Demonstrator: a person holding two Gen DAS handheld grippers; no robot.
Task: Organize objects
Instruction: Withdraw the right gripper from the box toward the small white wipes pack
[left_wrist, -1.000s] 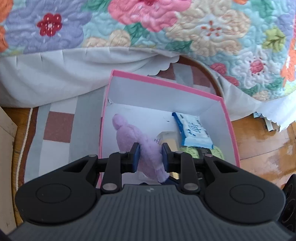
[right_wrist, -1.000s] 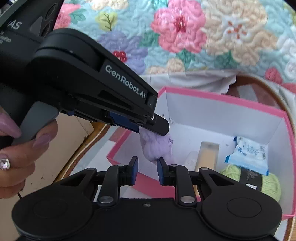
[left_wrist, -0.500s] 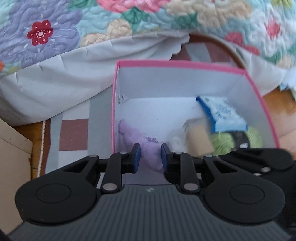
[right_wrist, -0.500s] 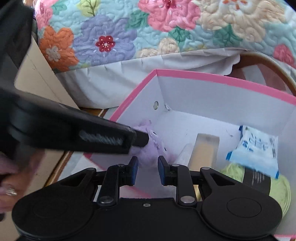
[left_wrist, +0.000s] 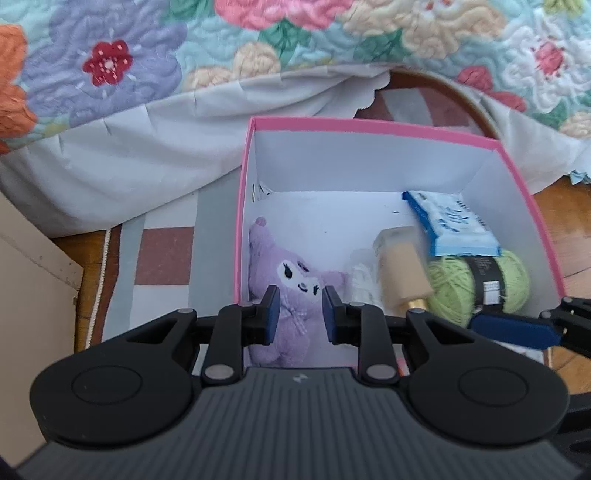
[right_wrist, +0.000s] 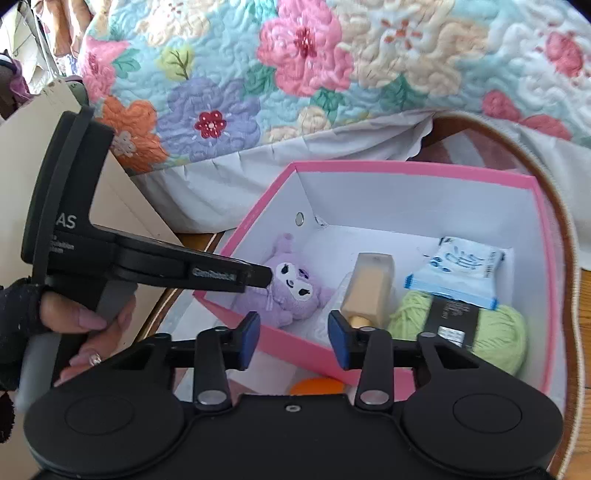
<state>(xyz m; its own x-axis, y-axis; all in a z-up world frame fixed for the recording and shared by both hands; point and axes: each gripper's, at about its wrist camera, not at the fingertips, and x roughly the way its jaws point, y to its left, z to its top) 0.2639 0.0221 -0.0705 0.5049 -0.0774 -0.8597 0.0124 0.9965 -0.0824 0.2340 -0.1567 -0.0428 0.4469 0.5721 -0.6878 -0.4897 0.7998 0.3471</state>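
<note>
a pink box (left_wrist: 517, 173) with white inner walls was seen in the centre of both views, set on a checked rug (left_wrist: 162, 254) on the floor, below a flowered quilt (left_wrist: 295, 44) filling the top of the frame. in the box's left part a purple plush (left_wrist: 295, 280) lay face up. to its right lay a tan bottle (left_wrist: 400, 273), then a ball of green yarn (left_wrist: 513, 280) with a black band, and a blue-and-white packet (left_wrist: 454, 229) resting partly on the yarn.

in the left wrist view the left tongs (left_wrist: 298, 316) were seen low in the centre, over the plush, at their narrowest setting; a gap was left between the blue pads and the plush was not seen to be pinched. whether the pads touched it could not be told. in the right wrist view the same tongs were seen from the side at centre left, tip at the plush's head, held by a hand (right_wrist: 74, 332) at lower left.

the right tongs (right_wrist: 293, 341) were seen low in the centre of their own view, above the box's near rim; their jaws had just been opening and nothing was held between them. an orange thing (right_wrist: 317, 386) was partly visible just under them, outside the box; what it was could not be told. one blue pad of the right tongs was seen at the lower right of the left wrist view.
</note>
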